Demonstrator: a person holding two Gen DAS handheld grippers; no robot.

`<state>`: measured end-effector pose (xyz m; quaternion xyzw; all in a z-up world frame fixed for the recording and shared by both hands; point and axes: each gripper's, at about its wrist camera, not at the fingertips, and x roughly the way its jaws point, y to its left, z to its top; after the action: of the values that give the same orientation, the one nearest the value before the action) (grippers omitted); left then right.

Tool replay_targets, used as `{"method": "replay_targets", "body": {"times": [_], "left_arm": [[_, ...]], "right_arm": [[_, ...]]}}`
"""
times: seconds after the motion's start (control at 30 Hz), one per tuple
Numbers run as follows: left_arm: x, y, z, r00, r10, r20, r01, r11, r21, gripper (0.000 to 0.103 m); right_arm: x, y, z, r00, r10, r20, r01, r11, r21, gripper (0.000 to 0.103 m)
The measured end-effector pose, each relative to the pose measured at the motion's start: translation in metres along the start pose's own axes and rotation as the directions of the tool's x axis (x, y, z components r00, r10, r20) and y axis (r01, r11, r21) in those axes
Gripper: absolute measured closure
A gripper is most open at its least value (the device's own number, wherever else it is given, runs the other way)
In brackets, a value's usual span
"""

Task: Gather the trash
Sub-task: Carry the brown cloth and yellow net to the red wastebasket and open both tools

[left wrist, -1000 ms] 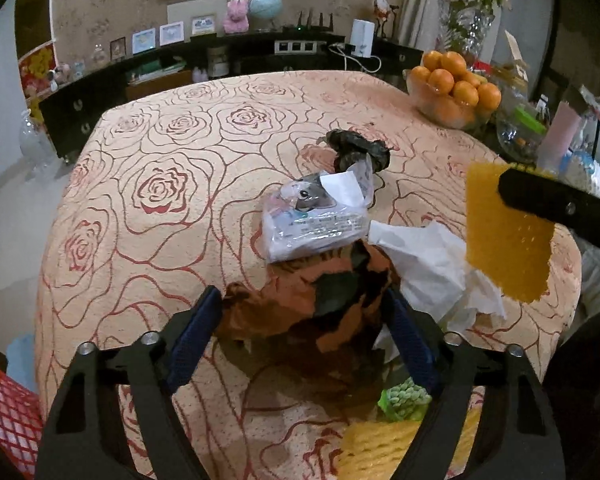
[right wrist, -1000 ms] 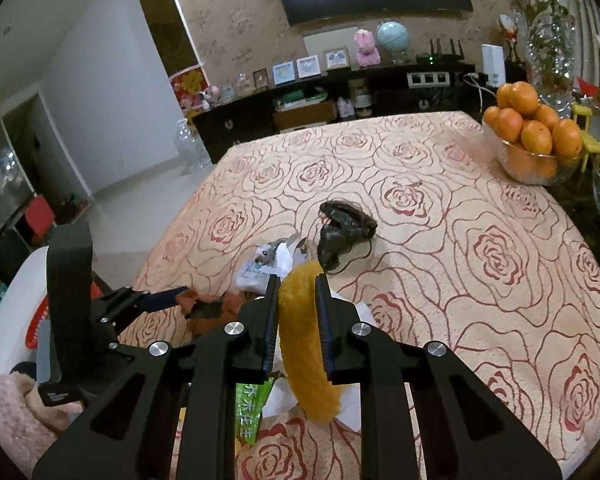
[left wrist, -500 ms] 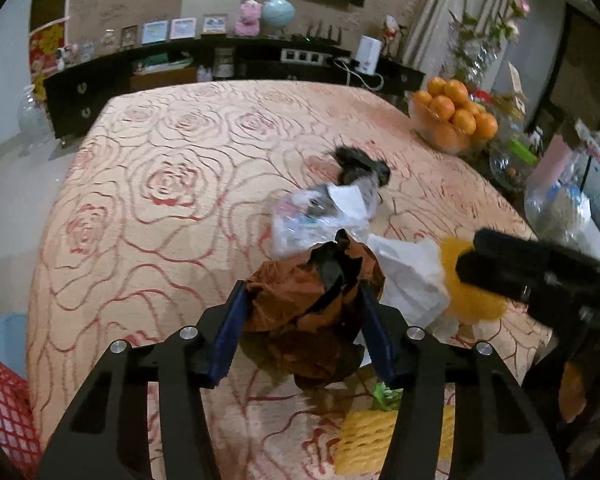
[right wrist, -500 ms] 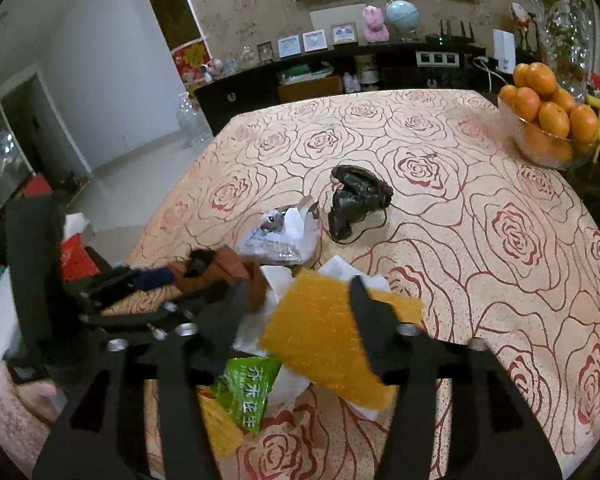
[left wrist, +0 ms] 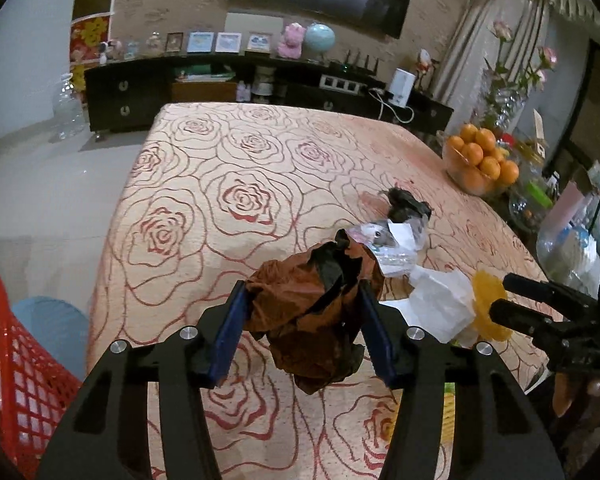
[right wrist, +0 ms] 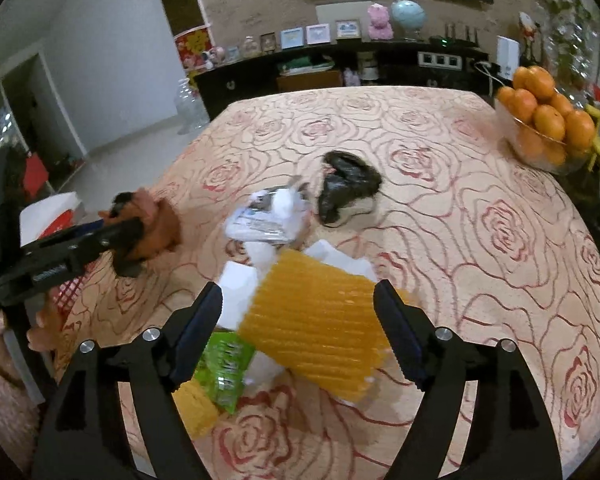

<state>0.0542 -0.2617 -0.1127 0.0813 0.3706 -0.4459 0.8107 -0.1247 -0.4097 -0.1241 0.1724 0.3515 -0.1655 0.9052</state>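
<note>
Left tool is clamped on a crumpled brown-and-black wrapper, pinched between both blue pads and lifted clear of the worktop; the wad bulges above and hangs below the pads. From the right wrist view the same wrapper sits at the left tool's tips, off to the left of the trash pile. Right tool is spread wide, jaws apart with the yellow foam net lying between them; can't tell whether either pad touches it, and it looks motion-blurred. The net rests on white tissue, with a green snack packet just beside the left pad and a second yellow foam piece below that. Further out in the pile: a clear plastic bag with printed paper, touching the tissue, then a black crumpled bag just beyond it, sitting alone on the rose-patterned cloth. In the left view the tissue and clear bag lie right of the held wrapper. Glass bowl of oranges stands at the worktop's far right edge. Red mesh basket is low on the left, off the worktop.
</note>
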Motion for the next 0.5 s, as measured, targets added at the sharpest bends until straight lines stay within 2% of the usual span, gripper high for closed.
{"method": "replay_targets", "body": {"times": [0.1, 0.27, 0.43, 0.5], "left_arm": [[-0.002, 0.002, 0.001, 1.000, 0.002, 0.003, -0.002, 1.000, -0.010, 0.051], [-0.003, 0.001, 0.000, 1.000, 0.002, 0.004, -0.002, 1.000, -0.006, 0.051], [-0.008, 0.001, 0.000, 1.000, 0.007, 0.014, -0.007, 1.000, 0.003, 0.051], [-0.010, 0.003, 0.000, 1.000, 0.010, 0.018, -0.010, 1.000, -0.004, 0.051]], "right_arm": [[0.005, -0.008, -0.003, 0.999, 0.010, -0.033, -0.009, 1.000, 0.019, 0.023], [0.019, -0.013, -0.007, 0.996, -0.018, -0.085, 0.020, 1.000, 0.016, 0.023], [0.018, -0.019, -0.005, 0.998, -0.013, -0.066, 0.017, 0.998, 0.053, 0.024], [0.017, -0.024, -0.004, 0.998, -0.004, -0.062, 0.009, 0.996, 0.084, 0.028]]}}
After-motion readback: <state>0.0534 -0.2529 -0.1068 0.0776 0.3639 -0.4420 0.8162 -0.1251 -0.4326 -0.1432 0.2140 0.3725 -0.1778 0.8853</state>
